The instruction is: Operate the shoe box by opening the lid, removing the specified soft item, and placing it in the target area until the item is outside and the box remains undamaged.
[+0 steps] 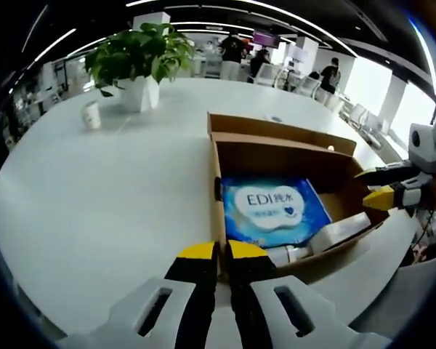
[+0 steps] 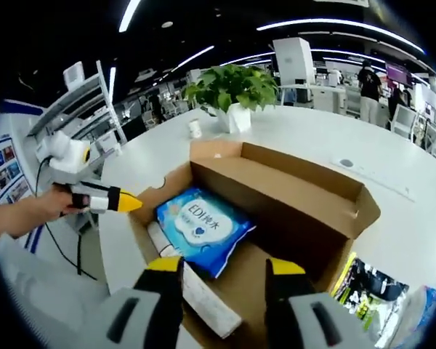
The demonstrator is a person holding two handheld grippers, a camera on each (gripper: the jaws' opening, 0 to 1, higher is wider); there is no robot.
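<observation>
One blue packet of wipes lies inside the open cardboard shoe box on the white counter, just ahead of the right gripper, whose jaws stand wide apart over the box's inside and hold nothing. In the left gripper view the packet sits beyond the left gripper, whose jaws are nearly closed together at the box's near wall, gripping nothing visible. One potted plant and one paper cup stand near the counter's far edge.

opposite close views, shared box
</observation>
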